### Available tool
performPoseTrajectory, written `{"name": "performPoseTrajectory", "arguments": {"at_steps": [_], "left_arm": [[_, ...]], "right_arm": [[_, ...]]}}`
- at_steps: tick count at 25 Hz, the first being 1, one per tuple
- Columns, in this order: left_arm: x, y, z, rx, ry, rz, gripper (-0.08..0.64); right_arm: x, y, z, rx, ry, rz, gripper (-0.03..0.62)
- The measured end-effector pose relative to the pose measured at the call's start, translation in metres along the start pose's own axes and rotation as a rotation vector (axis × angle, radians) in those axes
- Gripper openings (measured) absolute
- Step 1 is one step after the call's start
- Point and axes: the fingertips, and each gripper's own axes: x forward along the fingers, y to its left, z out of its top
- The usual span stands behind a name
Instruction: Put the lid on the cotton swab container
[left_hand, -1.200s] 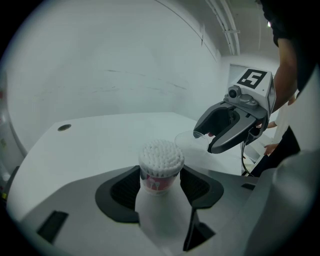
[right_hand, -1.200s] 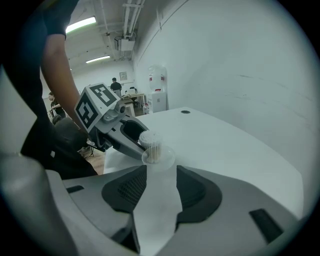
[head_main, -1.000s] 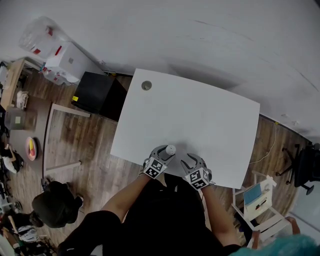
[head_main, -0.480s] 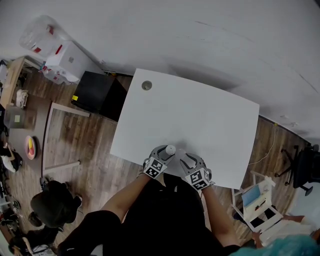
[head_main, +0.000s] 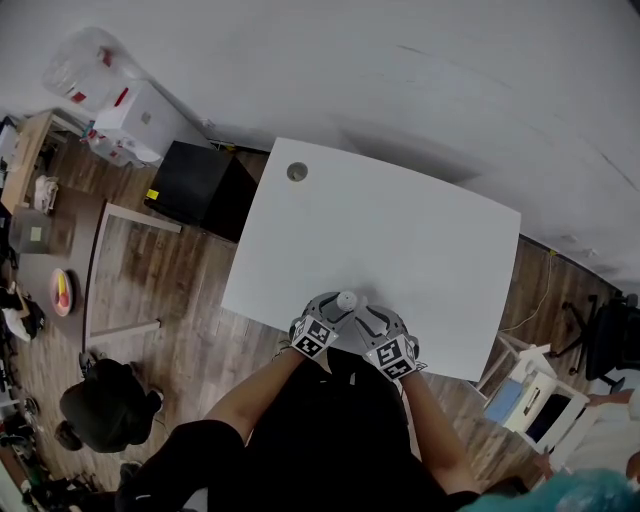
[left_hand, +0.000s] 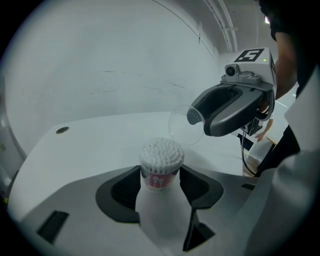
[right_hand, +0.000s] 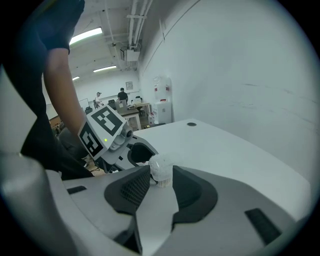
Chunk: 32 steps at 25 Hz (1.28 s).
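Cotton swab container (left_hand: 160, 157), upright and uncapped, is pinched between the pads of the left tool (left_hand: 160, 182), over the near edge of the white worktop (head_main: 400, 230). The right tool (right_hand: 161, 180), jaws just closing, seems to grip the clear lid (left_hand: 184, 127) just beside the swab tips.

Cotton swab container (head_main: 345, 300) stood at table (head_main: 420, 230) near edge; lid (left_hand: 181, 128) just right of it, cable hole (head_main: 297, 172) far behind-left.
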Motion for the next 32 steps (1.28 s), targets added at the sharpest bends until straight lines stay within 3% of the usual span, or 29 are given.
{"name": "performPoseTrajectory", "arguments": {"at_steps": [7,11,25,32], "left_arm": [[0.005,-0.002,0.005,0.027,-0.008,0.001,0.252],[0.006,-0.003,0.006,0.032,-0.015,-0.009,0.252],[0.008,-0.005,0.008,0.038,-0.02,-0.032,0.252],[0.005,-0.006,0.005,0.037,-0.014,-0.042,0.252]], "right_arm": [[0.014,0.006,0.011,0.047,-0.022,0.054,0.152],[0.023,0.008,0.015,0.129,-0.028,0.078,0.144],[0.044,-0.002,0.01,0.272,0.007,0.049,0.075],[0.05,0.001,0.008,0.183,0.072,-0.038,0.047]]}}
